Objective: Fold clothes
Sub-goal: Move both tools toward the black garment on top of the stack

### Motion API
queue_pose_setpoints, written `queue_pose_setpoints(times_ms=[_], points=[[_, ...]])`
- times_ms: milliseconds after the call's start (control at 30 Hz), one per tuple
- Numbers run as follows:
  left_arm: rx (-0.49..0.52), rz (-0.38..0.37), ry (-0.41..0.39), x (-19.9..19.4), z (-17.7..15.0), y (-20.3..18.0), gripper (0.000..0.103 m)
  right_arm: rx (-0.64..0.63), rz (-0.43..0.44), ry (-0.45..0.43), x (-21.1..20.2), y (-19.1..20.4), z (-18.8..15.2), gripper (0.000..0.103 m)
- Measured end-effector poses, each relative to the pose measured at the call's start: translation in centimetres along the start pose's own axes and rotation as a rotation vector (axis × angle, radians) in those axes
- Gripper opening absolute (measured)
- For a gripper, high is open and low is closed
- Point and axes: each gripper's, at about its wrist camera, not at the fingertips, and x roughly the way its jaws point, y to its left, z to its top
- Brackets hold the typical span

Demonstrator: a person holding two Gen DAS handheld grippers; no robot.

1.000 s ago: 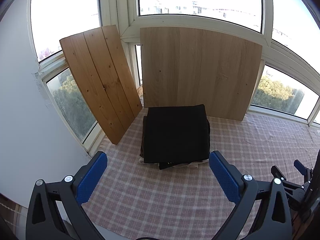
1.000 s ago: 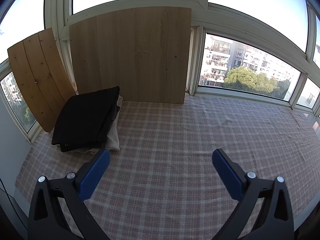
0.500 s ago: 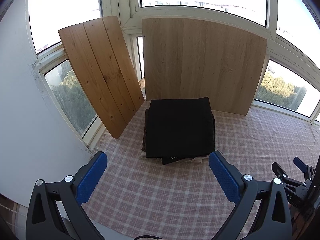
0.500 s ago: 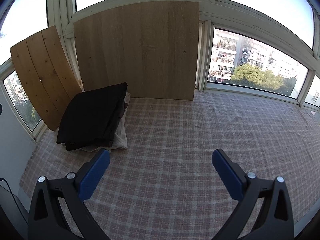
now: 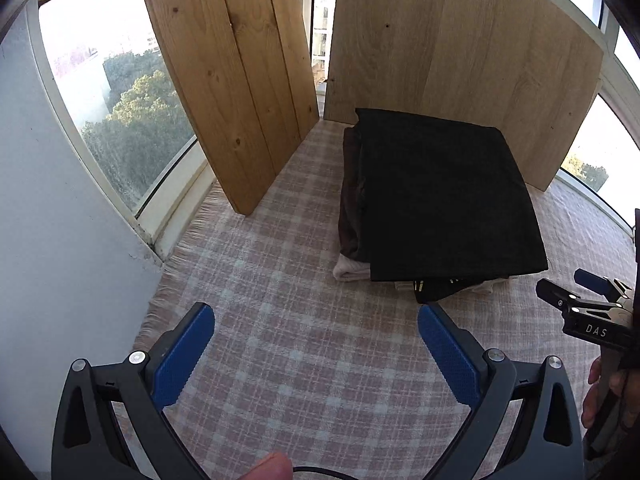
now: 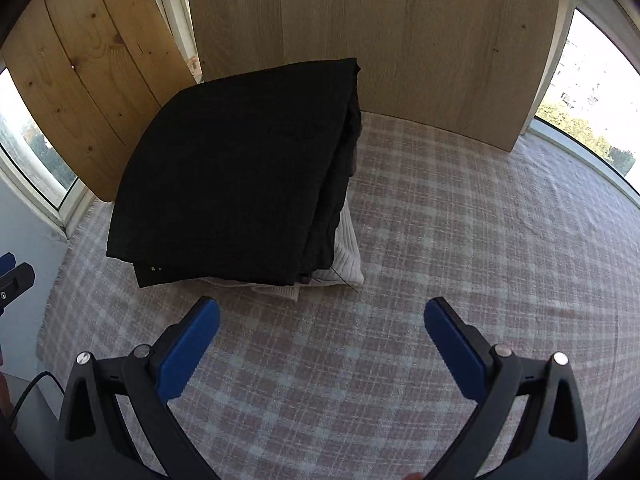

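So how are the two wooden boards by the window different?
The plank board is made of three orange-brown planks with knots; the pale board is one smooth, lighter sheet. The plank board is narrower and tilts sideways; the pale board is wider and stands straighter, behind the folded clothes pile. Both lean against the windows and rest on the checked cloth.

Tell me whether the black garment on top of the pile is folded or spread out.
Folded: the black garment lies as a neat rectangle with layered edges atop the pile.

Daylit, fisheye-bent views

Blown-out windows [image 5: 100,60] backlight the scene; the black garment [image 6: 240,176] loses detail, perhaps underexposed; edges curve and darken.
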Motion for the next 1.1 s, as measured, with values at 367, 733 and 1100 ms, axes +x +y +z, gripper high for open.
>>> queue_pose_setpoints(times_ms=[367, 733, 1100], points=[[0.042, -0.178, 0.022, 5.5, 3.5, -1.4, 0.102, 0.089, -0.033, -0.029, 2.2, -0.3, 3.8, 0.103], [0.131, -0.173, 0.03, 8.0, 6.1, -4.7, 0.102, 0.067, -0.169, -0.039, 1.4, -0.5, 1.9, 0.103], [0.092, -0.114, 0.033, 7.6, 5.6, -0.4, 0.102, 0.167, -0.131, -0.048, 0.9, -2.3, -0.6, 0.103]])
